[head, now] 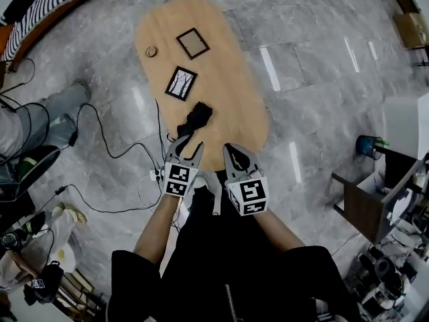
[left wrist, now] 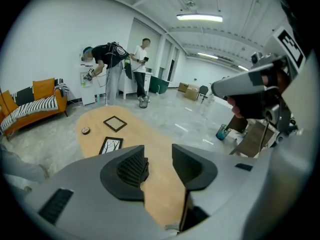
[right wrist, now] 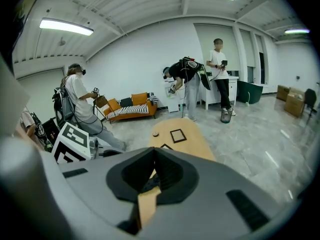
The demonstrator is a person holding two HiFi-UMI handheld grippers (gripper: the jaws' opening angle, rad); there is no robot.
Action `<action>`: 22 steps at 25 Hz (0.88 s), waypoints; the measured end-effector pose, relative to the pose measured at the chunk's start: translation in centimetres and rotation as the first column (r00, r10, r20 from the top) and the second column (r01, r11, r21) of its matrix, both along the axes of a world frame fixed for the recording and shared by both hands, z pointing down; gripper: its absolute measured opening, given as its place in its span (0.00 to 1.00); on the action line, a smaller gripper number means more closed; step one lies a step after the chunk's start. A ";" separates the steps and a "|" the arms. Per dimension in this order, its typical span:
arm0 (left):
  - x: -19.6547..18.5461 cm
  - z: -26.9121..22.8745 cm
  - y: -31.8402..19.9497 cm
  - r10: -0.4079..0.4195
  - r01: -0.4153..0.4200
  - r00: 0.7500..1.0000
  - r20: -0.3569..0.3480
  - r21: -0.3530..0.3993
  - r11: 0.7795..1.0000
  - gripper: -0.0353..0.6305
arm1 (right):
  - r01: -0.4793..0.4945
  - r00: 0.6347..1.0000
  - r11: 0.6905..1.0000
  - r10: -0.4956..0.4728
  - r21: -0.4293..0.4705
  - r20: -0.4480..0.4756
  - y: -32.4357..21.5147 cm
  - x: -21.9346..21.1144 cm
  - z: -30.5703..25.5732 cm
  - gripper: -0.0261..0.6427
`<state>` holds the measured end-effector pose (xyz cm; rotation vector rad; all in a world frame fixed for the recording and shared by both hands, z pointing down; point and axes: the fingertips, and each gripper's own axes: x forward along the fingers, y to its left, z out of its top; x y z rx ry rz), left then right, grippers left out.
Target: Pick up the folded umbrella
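The folded black umbrella (head: 194, 121) lies on the near part of the oval wooden table (head: 231, 79). Just short of it, over the table's near end, my left gripper (head: 184, 151) is open with nothing between its pads. In the left gripper view the left gripper (left wrist: 158, 151) shows bare tabletop in its gap, and the umbrella (left wrist: 145, 168) peeks out beside the left pad. To its right, my right gripper (head: 234, 154) is shut and empty. The right gripper view shows the right gripper (right wrist: 155, 151) with its tips meeting.
Two dark picture frames (head: 193, 43) (head: 181, 83) and a small round object (head: 151, 51) lie farther up the table. Cables and a power strip (head: 158, 174) trail on the floor at left, beside a seated person's legs (head: 40, 113). A blue bucket (head: 367, 145) stands at right.
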<state>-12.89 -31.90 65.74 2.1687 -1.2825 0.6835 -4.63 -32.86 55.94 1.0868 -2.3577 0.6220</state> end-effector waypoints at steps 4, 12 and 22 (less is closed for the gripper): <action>-0.2 2.7 -0.3 0.012 -0.012 1.000 0.007 -0.053 0.999 0.40 | -0.015 1.000 1.000 0.015 -0.022 -0.021 -0.6 0.9 1.4 0.06; 0.3 7.0 -1.1 0.037 -0.031 0.997 0.073 -0.087 0.996 0.56 | -0.027 0.999 0.998 0.025 -0.050 -0.040 -2.0 2.8 3.3 0.06; 0.4 12.0 -0.6 0.096 -0.070 0.987 0.129 -0.192 0.979 0.58 | -0.002 0.999 0.997 -0.001 -0.073 -0.044 -2.6 3.5 4.6 0.06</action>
